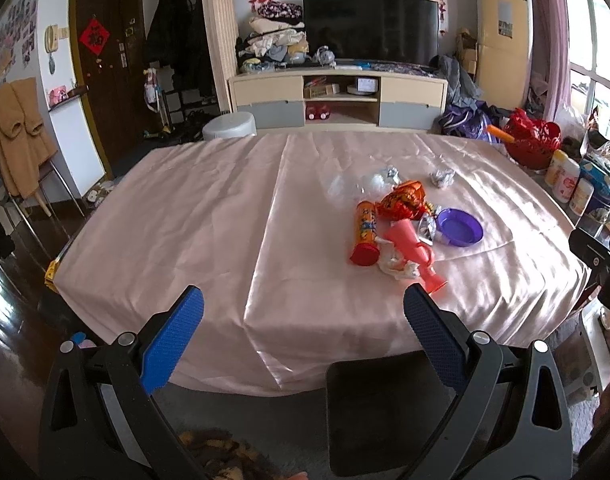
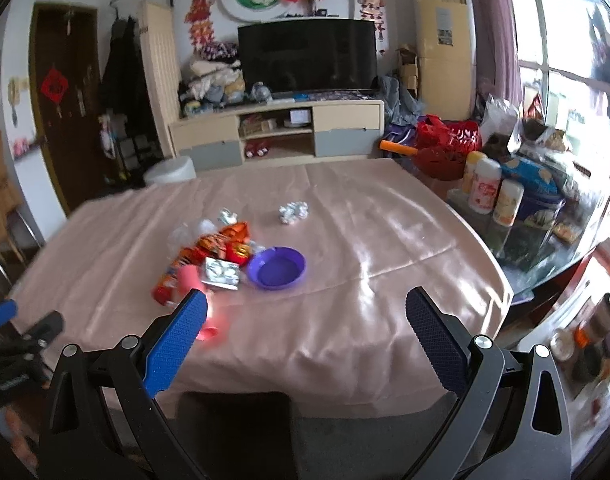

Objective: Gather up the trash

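Note:
A pile of trash lies on the pink-clothed table [image 1: 209, 216]: a red tube can [image 1: 364, 232], a pink plastic horn [image 1: 415, 252], a red and orange foil bag [image 1: 403, 200], white crumpled paper [image 1: 397, 266] and silver wrappers [image 1: 443, 178]. A purple shallow bowl [image 1: 461, 227] sits beside them. The right wrist view shows the pile [image 2: 209, 256], the bowl [image 2: 277, 268] and a silver wrapper [image 2: 293, 212]. My left gripper [image 1: 303, 300] is open and empty above the table's near edge. My right gripper [image 2: 305, 304] is open and empty, near the same edge.
A black chair back [image 1: 385, 412] stands against the table's near edge. Bottles and tins [image 2: 501, 196] and a red basket [image 2: 445, 156] crowd a side table on the right. A white round stool [image 1: 229, 126] and a TV cabinet [image 1: 337, 96] stand beyond the table.

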The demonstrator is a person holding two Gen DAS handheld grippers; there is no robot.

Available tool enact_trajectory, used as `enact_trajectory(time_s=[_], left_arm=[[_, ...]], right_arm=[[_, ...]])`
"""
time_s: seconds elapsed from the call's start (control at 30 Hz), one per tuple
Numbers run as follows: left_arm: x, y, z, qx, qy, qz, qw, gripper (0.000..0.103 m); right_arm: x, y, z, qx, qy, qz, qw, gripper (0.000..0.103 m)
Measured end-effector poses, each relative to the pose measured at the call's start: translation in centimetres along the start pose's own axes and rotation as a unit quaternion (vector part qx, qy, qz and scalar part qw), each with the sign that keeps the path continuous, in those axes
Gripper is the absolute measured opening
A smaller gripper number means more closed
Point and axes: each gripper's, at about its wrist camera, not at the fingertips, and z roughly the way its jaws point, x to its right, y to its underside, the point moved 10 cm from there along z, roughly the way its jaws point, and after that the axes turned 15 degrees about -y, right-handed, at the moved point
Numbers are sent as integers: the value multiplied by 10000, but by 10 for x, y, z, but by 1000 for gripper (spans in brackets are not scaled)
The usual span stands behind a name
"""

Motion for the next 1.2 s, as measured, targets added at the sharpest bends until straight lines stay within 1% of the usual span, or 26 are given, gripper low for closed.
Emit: enact_trajectory(time_s=[0.2, 0.27, 0.37, 0.47, 0.5, 0.53, 0.57, 0.63, 0.67, 0.73, 0.77, 0.8, 0.83, 0.97, 1.07, 1.2], left_arm=[[12, -1, 18, -182, -63, 359, 9992, 95], [14, -2, 23, -230, -7, 382, 9990, 95], [17, -4, 35, -381, 72, 364, 9986, 95], [18, -6, 47, -487, 77, 385, 9980, 95], [20, -6, 50, -519, 103, 393, 9978, 95], [21, -7, 53, -538, 124, 410, 9976, 95], [22, -8, 55, -544, 124, 424, 9975, 95], [25, -10, 60, -553, 144, 467, 9973, 95], [27, -11, 62, -557, 158, 481, 9972, 95], [30, -12, 67, -582, 221, 494, 9968, 95], [31, -12, 70, -615, 268, 496, 9965, 95], [33, -11, 72, -640, 298, 501, 9962, 94], [34, -11, 74, -666, 321, 509, 9960, 94], [35, -6, 84, -813, 414, 535, 9944, 88], [35, -3, 90, -905, 471, 514, 9935, 87], [37, 0, 92, -942, 496, 561, 9927, 87]], right_arm=[[11, -9, 16, -151, 8, 113, 9998, 100], [9, -10, 25, -224, -187, 241, 9993, 100], [-7, -6, 44, -505, -608, 375, 9962, 100], [-29, 1, 66, -829, -778, 231, 9932, 99], [-35, 4, 73, -920, -814, 206, 9922, 96], [-41, 7, 82, -1032, -895, 226, 9904, 88], [-45, 10, 89, -1126, -1002, 278, 9882, 84], [-53, 19, 103, -1335, -1303, 466, 9813, 61], [-57, 23, 110, -1439, -1447, 550, 9774, 55], [-63, 27, 118, -1578, -1570, 612, 9730, 36], [-65, 27, 121, -1620, -1635, 613, 9712, 32], [-69, 28, 124, -1676, -1685, 584, 9696, 25], [-71, 28, 126, -1723, -1693, 553, 9688, 21], [-80, 25, 132, -1800, -1842, 540, 9648, 19], [-86, 24, 131, -1810, -2031, 606, 9604, 19], [-91, 24, 135, -1863, -1980, 459, 9613, 19]])
